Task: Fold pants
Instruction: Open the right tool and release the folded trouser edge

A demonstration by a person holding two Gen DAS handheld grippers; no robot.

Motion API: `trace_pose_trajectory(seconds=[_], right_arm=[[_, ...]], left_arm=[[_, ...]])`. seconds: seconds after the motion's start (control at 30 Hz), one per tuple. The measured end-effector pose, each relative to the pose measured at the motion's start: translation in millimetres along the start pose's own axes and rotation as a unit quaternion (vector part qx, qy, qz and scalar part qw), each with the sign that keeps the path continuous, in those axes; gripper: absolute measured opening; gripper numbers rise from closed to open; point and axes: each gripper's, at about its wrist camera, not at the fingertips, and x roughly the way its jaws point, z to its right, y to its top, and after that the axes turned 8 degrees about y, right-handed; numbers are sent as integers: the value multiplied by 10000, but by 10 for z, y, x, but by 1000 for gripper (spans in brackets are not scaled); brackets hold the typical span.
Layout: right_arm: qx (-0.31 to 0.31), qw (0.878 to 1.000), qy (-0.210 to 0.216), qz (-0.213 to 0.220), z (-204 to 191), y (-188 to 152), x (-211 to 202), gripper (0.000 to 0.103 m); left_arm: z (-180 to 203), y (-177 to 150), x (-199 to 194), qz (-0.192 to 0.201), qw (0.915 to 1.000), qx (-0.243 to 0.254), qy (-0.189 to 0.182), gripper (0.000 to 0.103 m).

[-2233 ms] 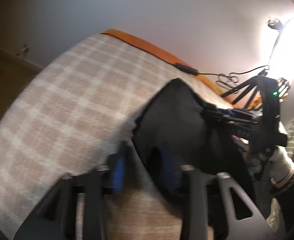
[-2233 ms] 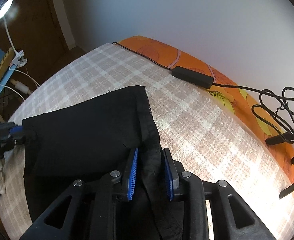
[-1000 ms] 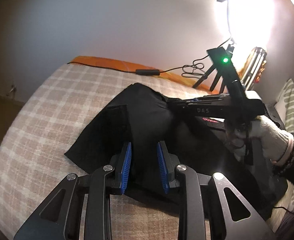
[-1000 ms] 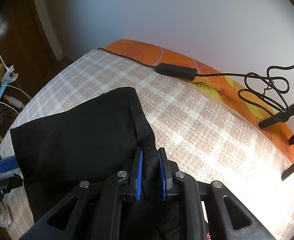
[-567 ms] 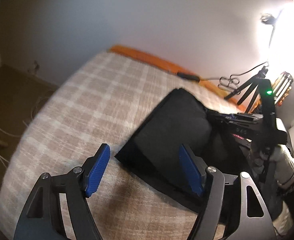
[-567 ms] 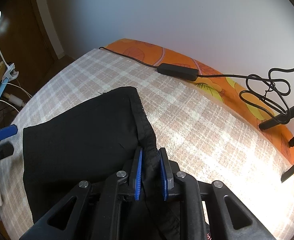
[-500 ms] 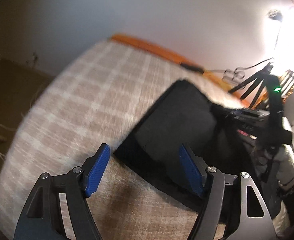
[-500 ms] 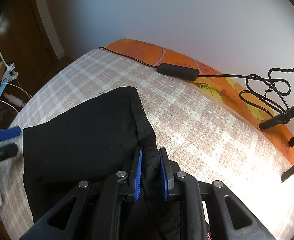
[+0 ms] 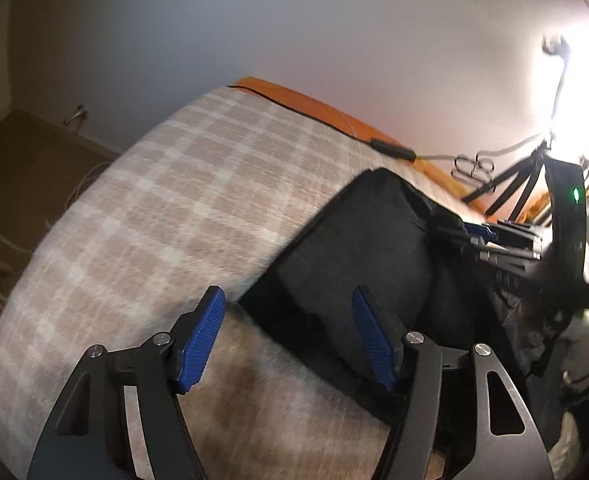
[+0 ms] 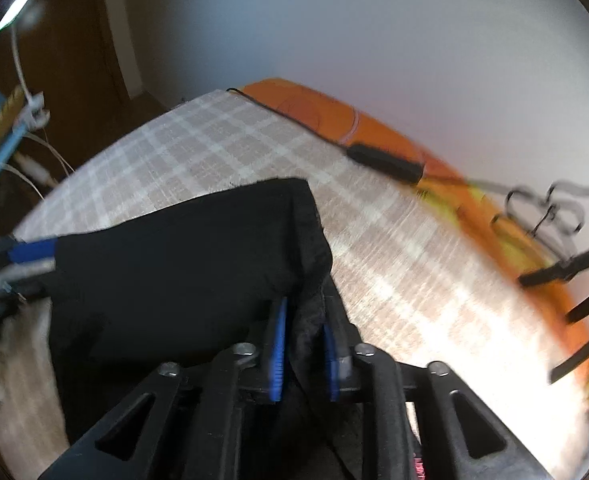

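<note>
Black tongs, blue ribbed pads, silver screws.

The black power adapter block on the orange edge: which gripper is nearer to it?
Right. The right gripper sits at the black pants' edge facing the black power adapter block; the left gripper is at the far corner.

the pants are matt black cloth, lying between the ribbed blue fingers of matt black plastic with shiny metal screws. beyond the fingers, the bed wears coarse woven checked cloth, beige and white.
</note>
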Motion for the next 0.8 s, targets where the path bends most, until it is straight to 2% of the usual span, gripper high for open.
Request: trace_pose_trajectory(seconds=[0.1, 0.2, 0.27, 0.3, 0.4, 0.5, 0.57, 0.6, 0.67, 0.8], right_arm=[[-147, 9998, 87, 59, -122, 19, -75, 44], [-22, 9998, 176, 110, -187, 16, -155, 50], [63, 9993, 309, 187, -231, 1, -235, 49], [-13, 9996, 178, 229, -279, -14, -287, 50], [-264, 9989, -336, 191, -320, -6, -332, 69], [-37, 9977, -639, 225, -125, 22, -375, 69], [250, 9973, -644, 248, 40, 34, -410, 69], [386, 9977, -483, 290, 107, 26, -456, 67], [412, 9987, -29, 292, 97, 9, -510, 57], [136, 9974, 673, 200, -212, -42, -501, 49]], left_arm=[[-119, -23, -65, -100, 9999, -70, -86, 64], [-174, -57, -53, -407, 9981, -256, -378, 64], [-192, -65, -87, -374, 9978, -337, -423, 64], [-191, -62, -97, -351, 9979, -334, -420, 64], [-211, -65, -107, -351, 9975, -413, -449, 64], [-212, -68, -124, -331, 9975, -432, -451, 64], [-220, -63, -137, -299, 9976, -440, -439, 64], [-232, -60, -147, -278, 9976, -458, -437, 64], [-268, -46, -167, -218, 9976, -515, -410, 64], [-363, -14, -181, -147, 9980, -553, -266, 64]])
